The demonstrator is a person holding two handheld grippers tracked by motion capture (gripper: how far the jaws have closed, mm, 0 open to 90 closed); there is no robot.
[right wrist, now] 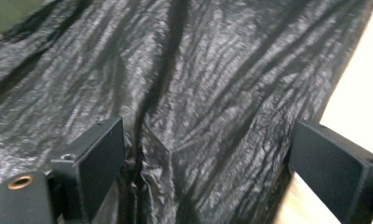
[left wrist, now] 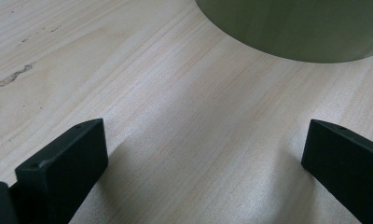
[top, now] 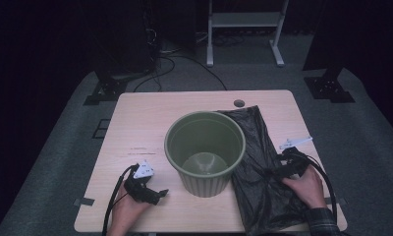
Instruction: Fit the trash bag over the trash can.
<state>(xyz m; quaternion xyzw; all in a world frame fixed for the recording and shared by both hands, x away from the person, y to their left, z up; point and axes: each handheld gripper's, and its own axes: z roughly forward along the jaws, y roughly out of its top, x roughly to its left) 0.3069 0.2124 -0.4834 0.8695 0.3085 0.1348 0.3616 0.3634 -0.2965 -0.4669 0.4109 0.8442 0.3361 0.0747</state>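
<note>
Bag [right wrist: 212,84]: thin black plastic, glossy, v. crinkled. Table [left wrist: 175,121]: pale matt wood (fine grain). Bin [top: 205,152]: smooth green plastic.

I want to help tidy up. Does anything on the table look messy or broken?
The black bag lies crumpled and wrinkled flat on the table, right beside the green bin instead of lining it. The tabletop has a scuffed mark left of the bin. Nothing is spilled or tipped.

The left gripper [top: 153,192] is held low in the left hand [top: 127,209], fingers [left wrist: 63,163] spread wide. The right gripper [top: 278,169] is held with fingers [right wrist: 93,158] parted too.
</note>
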